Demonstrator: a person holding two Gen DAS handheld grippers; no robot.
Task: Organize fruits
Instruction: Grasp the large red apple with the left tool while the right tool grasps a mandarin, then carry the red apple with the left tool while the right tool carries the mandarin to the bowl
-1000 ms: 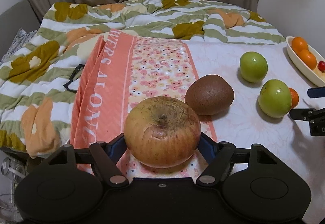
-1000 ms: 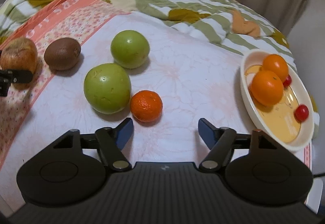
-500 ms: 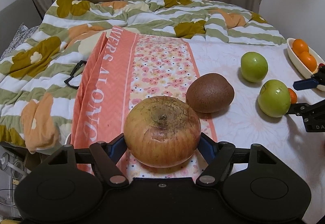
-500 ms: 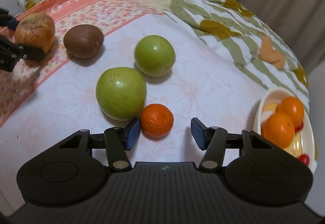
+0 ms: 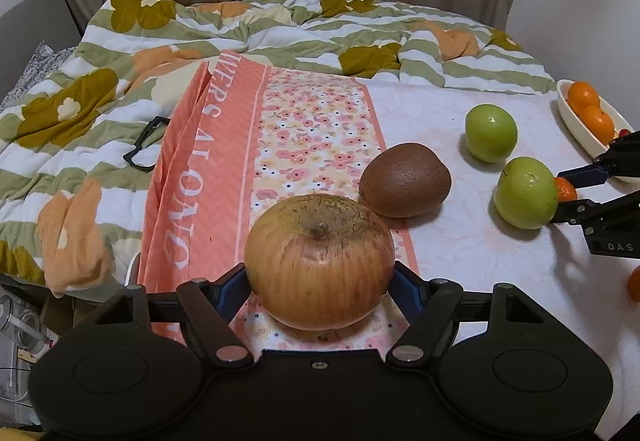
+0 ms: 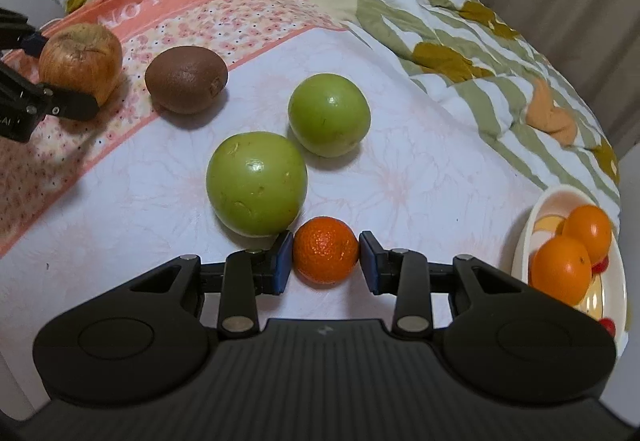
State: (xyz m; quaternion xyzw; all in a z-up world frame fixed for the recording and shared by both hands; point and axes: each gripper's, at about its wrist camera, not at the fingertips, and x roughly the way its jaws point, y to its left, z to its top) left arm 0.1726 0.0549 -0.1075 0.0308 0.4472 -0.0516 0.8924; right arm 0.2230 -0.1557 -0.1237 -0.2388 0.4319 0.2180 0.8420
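Observation:
My left gripper [image 5: 320, 283] is shut on a brownish-red apple [image 5: 319, 261] that rests on the floral cloth; it also shows in the right wrist view [image 6: 80, 59]. A brown kiwi [image 5: 405, 180] lies just beyond it. My right gripper [image 6: 325, 261] has its pads on both sides of a small tangerine [image 6: 325, 255] on the white cloth, next to the near green apple [image 6: 256, 183]. A second green apple [image 6: 329, 115] lies farther back. The right gripper also shows at the right edge of the left wrist view [image 5: 576, 197].
A white oval dish [image 6: 524, 253] at the right holds two oranges [image 6: 560, 269] and small red fruits. A rumpled flowered quilt [image 5: 280, 25] covers the back and left. A black clip [image 5: 140, 145] lies on the quilt. Another orange fruit [image 5: 634, 283] shows at the right edge.
My right gripper moved forward and closed around the small tangerine. My left gripper stays on the brownish-red apple, with the view shifted slightly.

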